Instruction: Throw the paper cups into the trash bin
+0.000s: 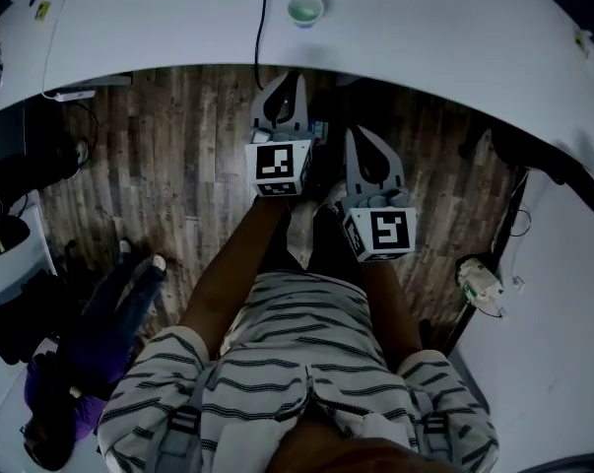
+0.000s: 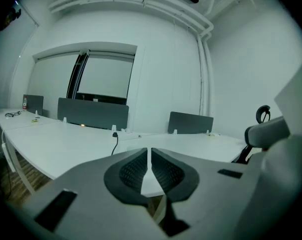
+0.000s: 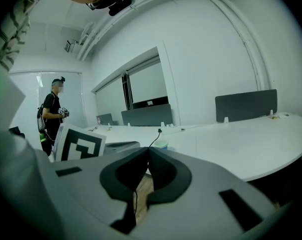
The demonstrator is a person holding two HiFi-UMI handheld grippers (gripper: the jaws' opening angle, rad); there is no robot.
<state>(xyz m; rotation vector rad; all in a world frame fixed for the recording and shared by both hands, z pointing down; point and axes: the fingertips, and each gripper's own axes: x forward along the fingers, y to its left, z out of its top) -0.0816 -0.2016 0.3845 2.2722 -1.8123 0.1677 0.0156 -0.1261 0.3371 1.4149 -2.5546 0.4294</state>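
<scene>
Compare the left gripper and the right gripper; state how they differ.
In the head view the left gripper reaches nearly to the table edge; the right gripper stops short, over the wood floor. The right gripper's view shows the paper cup beyond its jaws; the left gripper's view shows no cup. Both are shut and empty.

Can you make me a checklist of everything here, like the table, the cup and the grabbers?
Surface: white table, curved edge, mostly bare.
Job's things: one paper cup upright on the table; trash bin not seen.
Clutter: small bits at the table's left edge, too small to tell.
Grippers: left gripper shut, empty; right gripper shut, empty.
Cables: black cable across the table near the cup.
Surroundings: wooden floor; grey dividers; another person standing.
</scene>
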